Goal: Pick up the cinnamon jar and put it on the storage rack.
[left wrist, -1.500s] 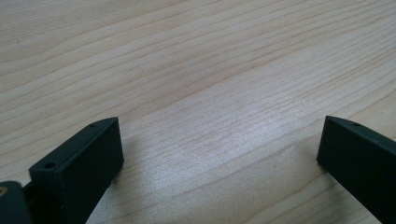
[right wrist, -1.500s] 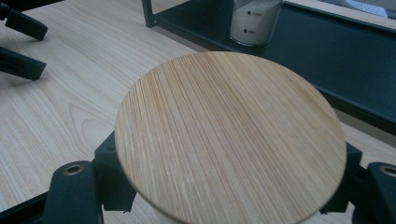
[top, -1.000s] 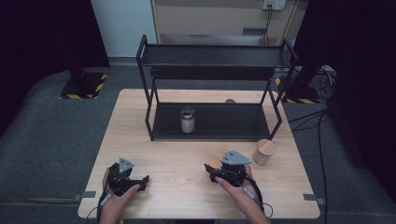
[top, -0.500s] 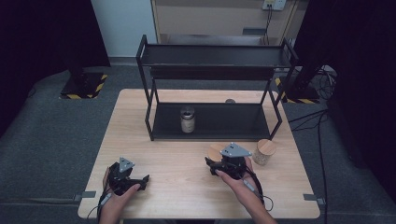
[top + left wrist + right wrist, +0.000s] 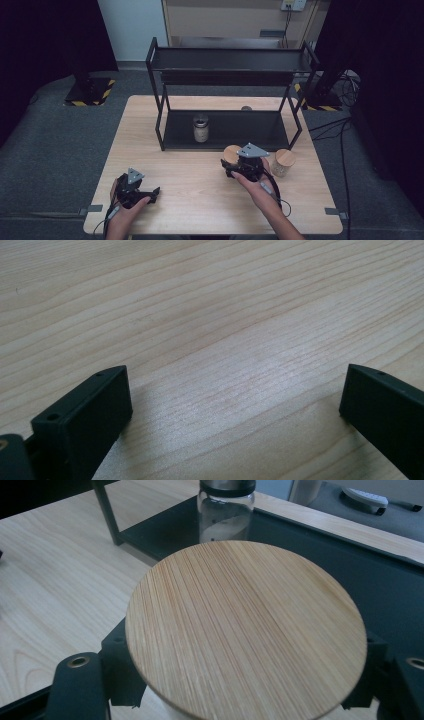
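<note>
Wood grain of the bench (image 5: 225,315) lies between the wide-open jaws of the left gripper (image 5: 145,194), which holds nothing at the near left. Farther in, the right gripper (image 5: 235,162) is clamped on a jar with a bamboo lid (image 5: 245,630), just beside a second bamboo-lidded jar (image 5: 283,162). Beyond, a glass jar (image 5: 200,128) stands on the lower level of the black rack (image 5: 230,62).

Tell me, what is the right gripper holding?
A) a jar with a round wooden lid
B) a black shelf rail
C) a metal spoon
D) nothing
A: the right gripper has its jaws closed on either side of a jar with a round wooden lid.
</note>
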The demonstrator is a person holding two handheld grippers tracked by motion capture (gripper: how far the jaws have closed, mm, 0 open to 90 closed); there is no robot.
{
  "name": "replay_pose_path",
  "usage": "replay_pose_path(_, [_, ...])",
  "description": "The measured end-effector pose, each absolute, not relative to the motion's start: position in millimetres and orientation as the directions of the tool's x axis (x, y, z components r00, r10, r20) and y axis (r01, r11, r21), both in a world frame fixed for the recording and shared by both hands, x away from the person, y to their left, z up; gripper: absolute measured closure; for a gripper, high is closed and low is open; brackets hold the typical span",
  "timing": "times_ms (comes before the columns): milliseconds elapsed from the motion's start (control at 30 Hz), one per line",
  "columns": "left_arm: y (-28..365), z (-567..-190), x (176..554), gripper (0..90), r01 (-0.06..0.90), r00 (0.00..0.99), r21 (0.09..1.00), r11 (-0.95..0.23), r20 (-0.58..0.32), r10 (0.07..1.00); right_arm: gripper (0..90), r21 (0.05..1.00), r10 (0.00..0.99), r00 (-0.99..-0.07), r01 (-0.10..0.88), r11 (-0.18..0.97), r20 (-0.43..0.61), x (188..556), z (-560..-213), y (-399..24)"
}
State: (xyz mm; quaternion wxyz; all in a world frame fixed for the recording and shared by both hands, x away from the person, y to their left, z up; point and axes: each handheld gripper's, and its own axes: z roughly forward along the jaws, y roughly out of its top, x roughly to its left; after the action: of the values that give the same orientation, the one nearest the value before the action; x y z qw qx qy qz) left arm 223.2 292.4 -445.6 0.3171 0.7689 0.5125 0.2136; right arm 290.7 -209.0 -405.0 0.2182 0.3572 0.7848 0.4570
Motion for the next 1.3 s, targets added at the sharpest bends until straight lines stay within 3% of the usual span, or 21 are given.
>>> replay_pose_path(1300, [293, -446, 224, 0.0, 0.651, 0.387, 0.707, -0.277, 0.004, 0.922, 25.6, 0.877, 0.81, -0.584, 0.363, 0.315, -0.049, 343, -384, -186])
